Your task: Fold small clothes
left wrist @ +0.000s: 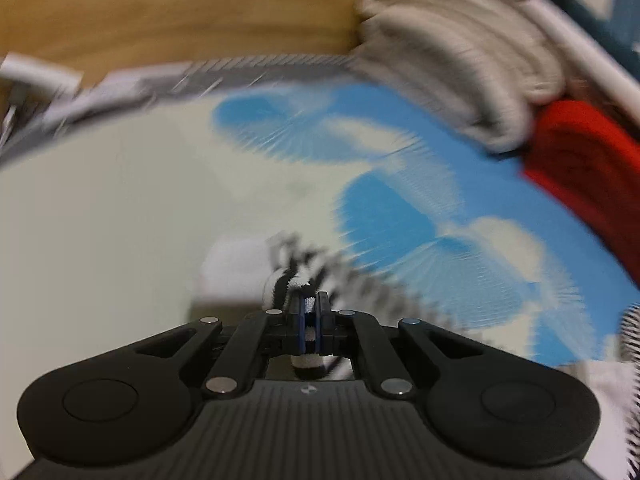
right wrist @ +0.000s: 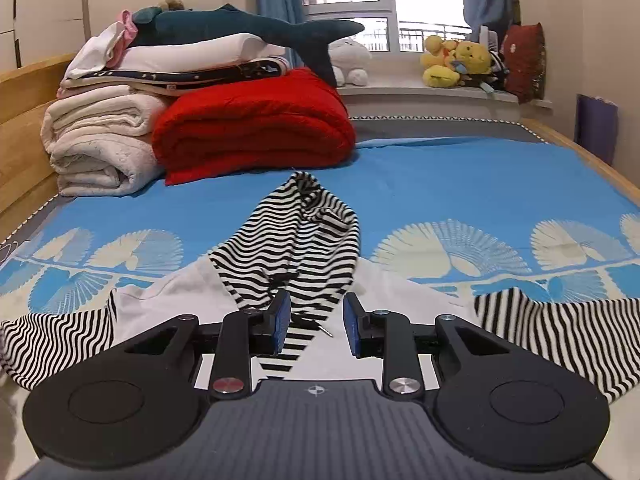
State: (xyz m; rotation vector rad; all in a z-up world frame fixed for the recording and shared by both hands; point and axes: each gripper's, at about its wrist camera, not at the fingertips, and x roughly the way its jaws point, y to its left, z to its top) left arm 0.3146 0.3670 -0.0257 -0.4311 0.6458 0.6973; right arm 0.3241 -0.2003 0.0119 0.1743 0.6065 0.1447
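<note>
A small white garment (right wrist: pixel 180 300) with a black-and-white striped hood (right wrist: pixel 296 236) and striped sleeves (right wrist: pixel 52 340) lies spread on the blue patterned bedsheet (right wrist: pixel 460 184). In the right wrist view my right gripper (right wrist: pixel 316 320) hovers over the base of the hood. Its blue pads stand apart, the striped cloth lies below them, and nothing is pinched. The left wrist view is blurred. There my left gripper (left wrist: pixel 310 312) is shut on a fold of the striped cloth (left wrist: pixel 312 268), with white fabric (left wrist: pixel 232 268) just beyond it.
A folded red blanket (right wrist: pixel 256 128) and rolled cream blankets (right wrist: pixel 96 144) are stacked at the far left of the bed, with a plush shark (right wrist: pixel 248 28) on top. A wooden bed frame (right wrist: pixel 24 128) runs along the left. Plush toys (right wrist: pixel 456 60) sit on the windowsill.
</note>
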